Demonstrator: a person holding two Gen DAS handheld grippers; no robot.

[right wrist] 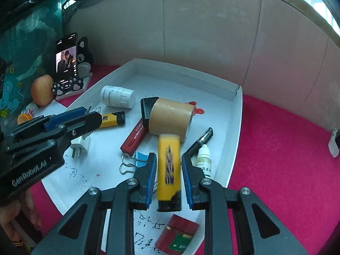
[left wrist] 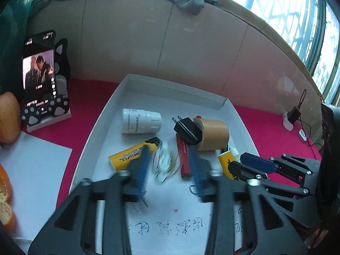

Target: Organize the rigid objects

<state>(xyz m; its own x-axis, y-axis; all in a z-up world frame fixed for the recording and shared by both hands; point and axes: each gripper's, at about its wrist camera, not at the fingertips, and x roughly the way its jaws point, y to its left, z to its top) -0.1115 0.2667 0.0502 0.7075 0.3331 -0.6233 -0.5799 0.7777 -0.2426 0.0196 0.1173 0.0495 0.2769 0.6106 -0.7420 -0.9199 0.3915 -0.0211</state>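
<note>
Between the blue pads of the right gripper (right wrist: 166, 178) sits a yellow lighter (right wrist: 169, 170), blurred. Its long axis runs along the fingers: black end toward the camera, yellow end toward the tape roll (right wrist: 170, 119). A gap shows on each side between pad and lighter, so the jaws stand partly open and contact cannot be confirmed.

In the left wrist view, the left gripper (left wrist: 170, 170) stands wide open over the white tray (left wrist: 127, 80). A blurred clear object (left wrist: 164, 162) lies between its fingers without touching either pad; its identity cannot be told.

Tray contents in the right wrist view, left to right:
- White plug (right wrist: 79, 146), prongs toward the camera, partly under the left gripper.
- White bottle (right wrist: 118, 96) on its side, cap pointing right.
- Second yellow lighter (right wrist: 111, 120), lying roughly left-right, black end to the right.
- Red bar (right wrist: 135, 137), diagonal, upper end under the black plug (right wrist: 148, 108).
- Binder clip (right wrist: 136, 159), wire handles pointing left.
- Tape roll on its side, touching the black plug.
- Red jar (right wrist: 178, 235) at the near tray edge.
- Black pen (right wrist: 201, 141), diagonal, tip toward upper right.
- Dropper bottle (right wrist: 204, 159), cap pointing away from the camera.

Left of the tray, a phone (right wrist: 67, 53) stands upright in a paw-print stand (right wrist: 68, 86), with an apple (right wrist: 42, 90) beside it.
</note>
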